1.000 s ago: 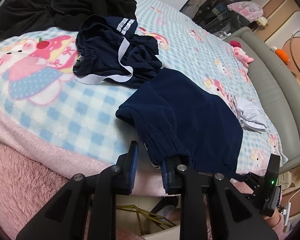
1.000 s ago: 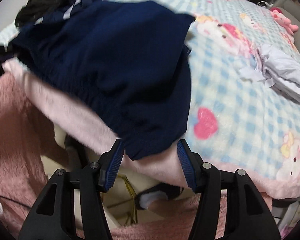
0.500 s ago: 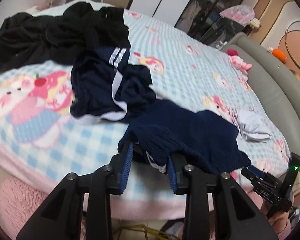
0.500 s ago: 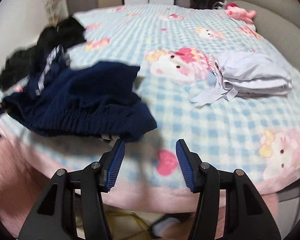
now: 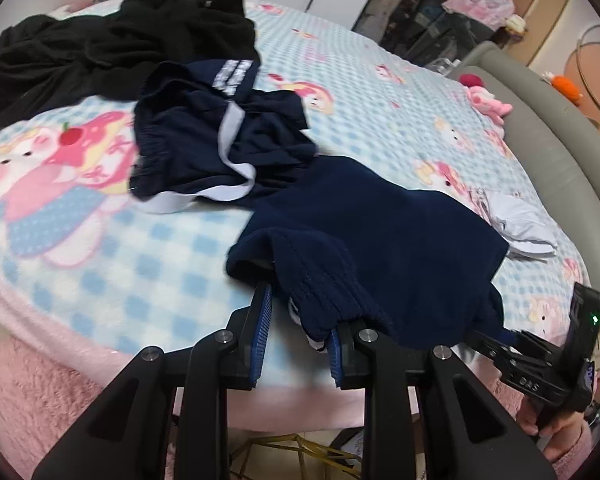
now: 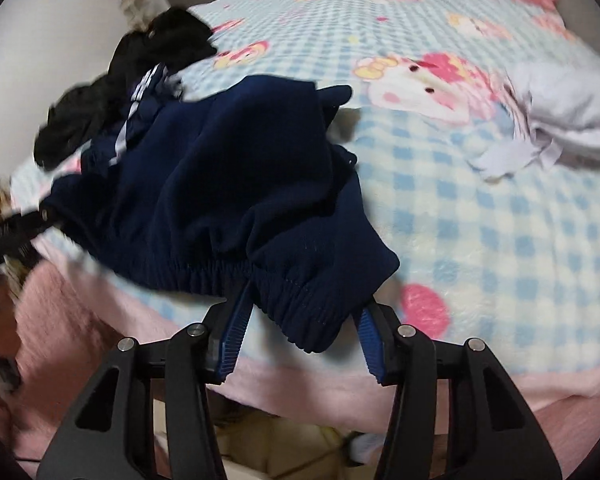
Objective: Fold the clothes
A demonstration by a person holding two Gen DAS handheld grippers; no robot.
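- The checked cartoon-print blanket (image 5: pixel 360 92) covers the bed and spreads away ahead of both pairs of fingers; its pink edge hangs just below the fingertips.
- A heap of black clothes (image 5: pixel 112 44) lies far ahead of the left gripper (image 5: pixel 300 340), toward its left side.
- The navy shorts with an elastic waistband (image 5: pixel 380 232) are the garment in hand. They lie on the near edge of the blanket, the gathered waistband draped over the fingertips of both tools and the legs trailing away ahead.
- A second navy garment with white trim (image 5: pixel 220 132) sits crumpled beyond the shorts, touching their far end.
- A folded pale lilac garment (image 6: pixel 560 108) rests ahead and to the right of the right gripper (image 6: pixel 300 340), apart from the shorts.
- The left gripper's fingers are spread, with a waistband corner hanging between them and over the right-hand pad; it looks draped, not pinched.
- The right gripper's fingers stand wide apart too, the waistband bulging down between the blue pads (image 6: pixel 232 332) without being squeezed.
- Handling, as a judgement: the shorts look like soft, light fleece or knit, limp and quick to bunch, not slippery. The thick elastic waistband gives the firmest hold, so each gripper should close on a waistband corner, then pull apart to flatten the cloth before folding.
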